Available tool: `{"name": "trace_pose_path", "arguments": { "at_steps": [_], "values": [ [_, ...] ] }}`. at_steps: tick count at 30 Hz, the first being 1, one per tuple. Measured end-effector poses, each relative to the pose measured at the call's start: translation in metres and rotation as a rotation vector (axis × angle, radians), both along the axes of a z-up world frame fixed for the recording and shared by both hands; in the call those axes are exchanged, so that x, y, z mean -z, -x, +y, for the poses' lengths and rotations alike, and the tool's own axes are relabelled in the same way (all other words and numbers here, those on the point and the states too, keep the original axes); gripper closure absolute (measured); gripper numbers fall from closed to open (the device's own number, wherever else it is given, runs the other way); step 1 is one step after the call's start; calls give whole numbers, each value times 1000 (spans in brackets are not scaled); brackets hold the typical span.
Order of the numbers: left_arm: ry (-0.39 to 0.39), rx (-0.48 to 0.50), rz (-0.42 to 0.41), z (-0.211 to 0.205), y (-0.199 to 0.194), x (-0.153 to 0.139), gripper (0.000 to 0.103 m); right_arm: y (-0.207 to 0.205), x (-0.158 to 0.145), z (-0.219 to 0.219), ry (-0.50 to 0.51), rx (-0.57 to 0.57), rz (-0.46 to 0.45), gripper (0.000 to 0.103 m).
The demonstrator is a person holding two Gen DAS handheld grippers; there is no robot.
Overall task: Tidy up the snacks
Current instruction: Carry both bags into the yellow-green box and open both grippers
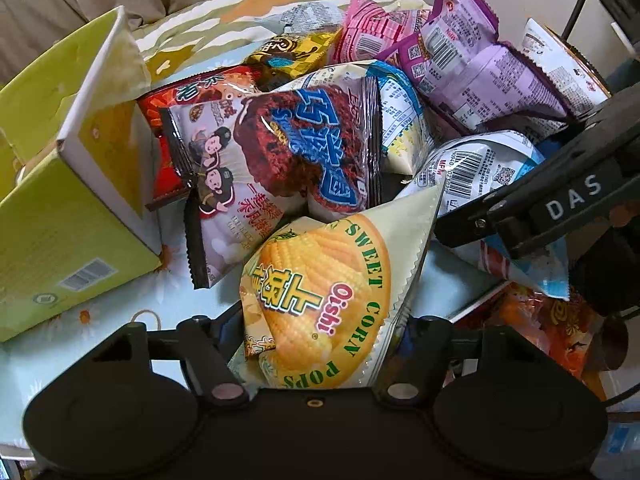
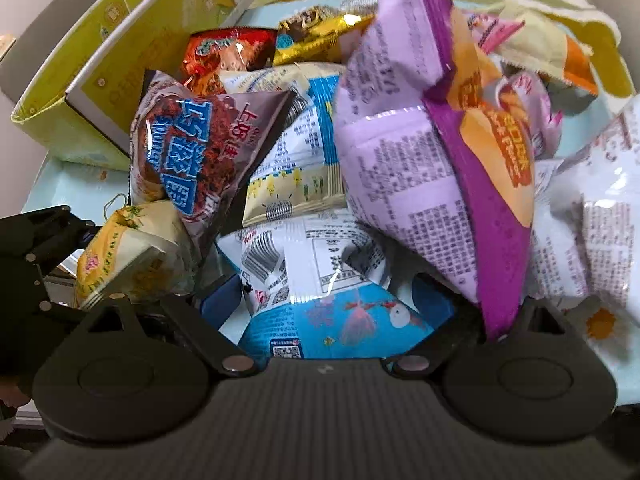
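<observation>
A heap of snack bags lies on a light blue flowered tablecloth (image 1: 100,336). My left gripper (image 1: 320,316) is shut on a yellow Sweet Corn Pops bag (image 1: 320,300), which bulges up between its fingers; the same bag (image 2: 128,256) shows at the left of the right wrist view. My right gripper (image 2: 324,304) stands open and low over a white and blue bag (image 2: 320,280) that lies between its blue pads (image 2: 222,300). A purple bag (image 2: 420,160) leans over its right finger. In the left wrist view the right gripper (image 1: 472,228) is the black body at the right.
An open yellow-green carton (image 1: 60,220) stands at the left, also seen in the right wrist view (image 2: 100,92). A brown chocolate snack bag (image 1: 288,148), red, gold and pink bags crowd the middle. A patterned cushion (image 1: 240,12) lies behind the heap.
</observation>
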State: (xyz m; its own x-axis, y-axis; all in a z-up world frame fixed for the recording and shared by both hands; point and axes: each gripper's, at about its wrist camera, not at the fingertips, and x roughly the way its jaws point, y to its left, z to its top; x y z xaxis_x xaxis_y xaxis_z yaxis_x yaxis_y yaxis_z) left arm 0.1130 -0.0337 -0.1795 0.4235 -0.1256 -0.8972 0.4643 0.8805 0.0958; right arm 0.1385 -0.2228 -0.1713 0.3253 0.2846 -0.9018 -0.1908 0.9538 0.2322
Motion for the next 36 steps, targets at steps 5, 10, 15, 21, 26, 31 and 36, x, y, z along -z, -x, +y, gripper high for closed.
{"name": "trace_pose_path", "arguments": {
  "at_steps": [5, 10, 15, 21, 26, 31, 36],
  "values": [
    [11, -17, -8, 3, 8, -11, 30, 2, -6, -3, -29, -8, 5, 21],
    [30, -47, -32, 7, 16, -28, 30, 10, -20, -1, -46, -3, -17, 24],
    [42, -74, -74, 8, 31, -53, 30, 21, -43, -5, -77, -7, -43, 24],
    [37, -116, -138, 6, 48, -79, 30, 33, -69, -6, -108, -48, -83, 24],
    [36, -167, -185, 8, 55, -96, 30, 41, -91, -4, -115, -92, -143, 24],
    [35, -227, -236, 19, 49, -114, 30, 37, -111, 5, -127, -138, -216, 24],
    [29, -278, -289, 38, 41, -131, 30, 19, -128, 24, -129, -173, -272, 24]
  ]
}}
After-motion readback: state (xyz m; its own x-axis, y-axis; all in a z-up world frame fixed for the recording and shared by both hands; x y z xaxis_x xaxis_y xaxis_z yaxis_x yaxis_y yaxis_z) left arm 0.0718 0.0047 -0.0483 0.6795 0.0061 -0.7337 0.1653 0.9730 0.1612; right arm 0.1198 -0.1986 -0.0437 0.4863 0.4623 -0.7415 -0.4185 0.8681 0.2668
